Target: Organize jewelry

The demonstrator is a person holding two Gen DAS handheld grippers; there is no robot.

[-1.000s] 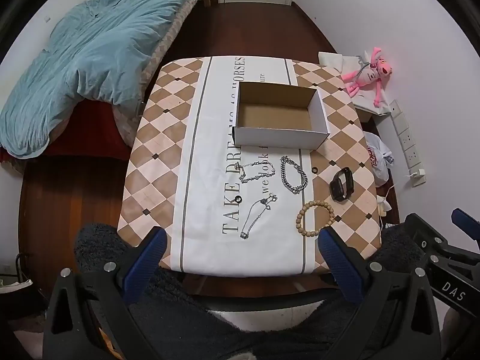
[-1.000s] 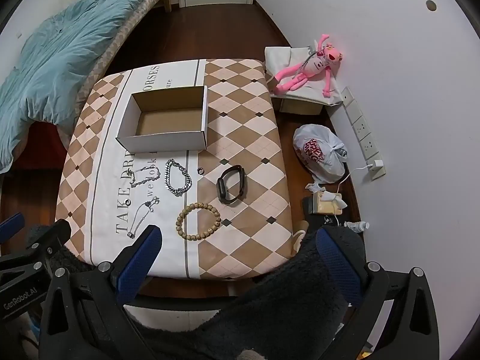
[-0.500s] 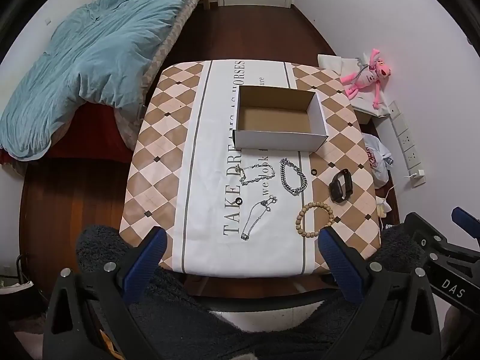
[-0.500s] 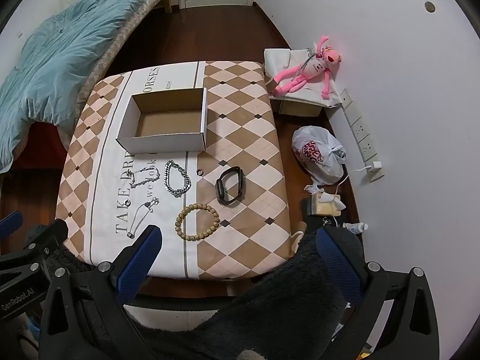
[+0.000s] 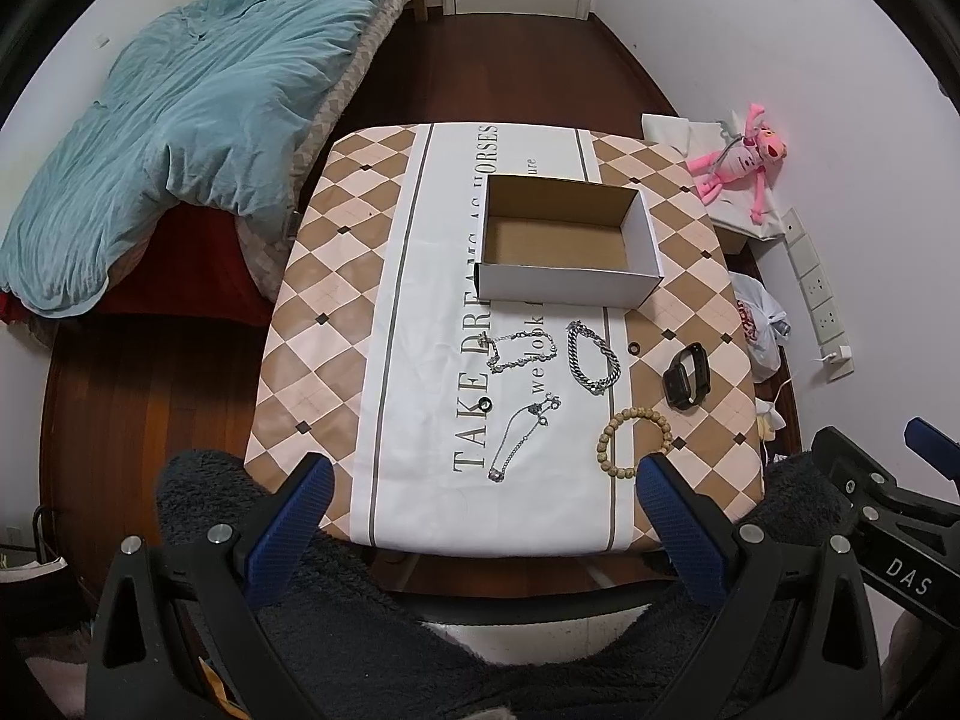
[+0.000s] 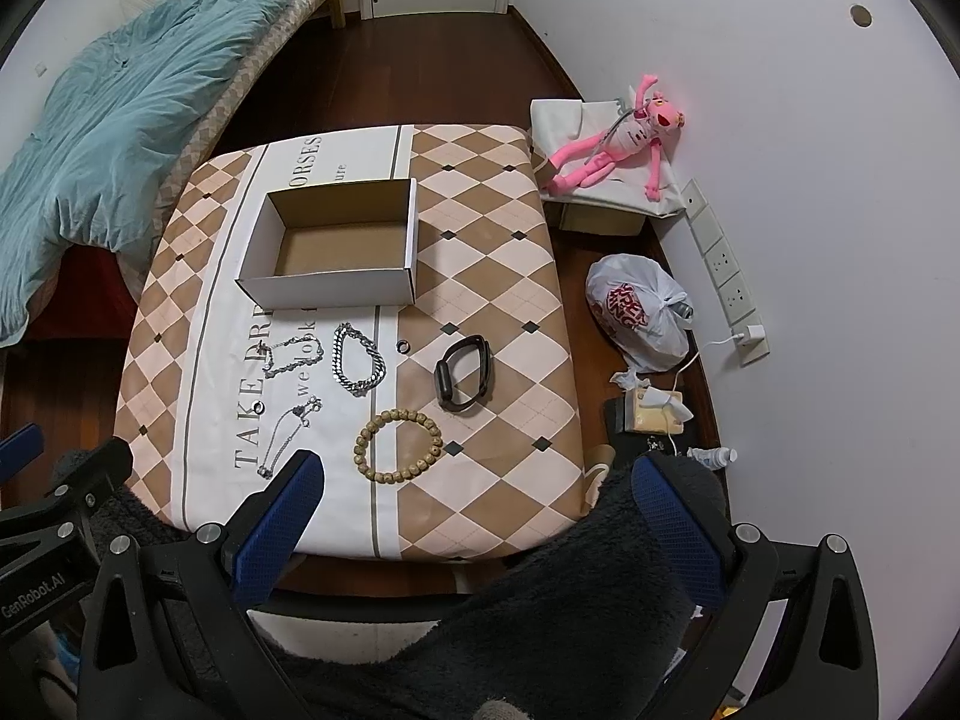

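Observation:
An open, empty cardboard box (image 5: 567, 240) (image 6: 336, 246) stands on the checkered table (image 5: 336, 324) (image 6: 498, 276). In front of it lie a thick silver chain bracelet (image 5: 593, 358) (image 6: 357, 360), a thin silver chain (image 5: 519, 351) (image 6: 292, 354), a thin necklace (image 5: 522, 435) (image 6: 288, 435), a wooden bead bracelet (image 5: 634, 443) (image 6: 398, 445), a black wristband (image 5: 687, 376) (image 6: 465, 372) and two small rings (image 5: 485, 403) (image 5: 633, 348). My left gripper (image 5: 480, 480) and right gripper (image 6: 474, 477) are open and empty, held high above the table's near edge.
A bed with a teal duvet (image 5: 168, 114) stands left of the table. A pink plush toy (image 6: 618, 141) on a box, a white plastic bag (image 6: 639, 312) and wall sockets (image 6: 726, 276) lie to the right. Dark wooden floor surrounds the table.
Both grippers have risen and drawn back slightly, so the table looks a little smaller. Nothing on the table has moved.

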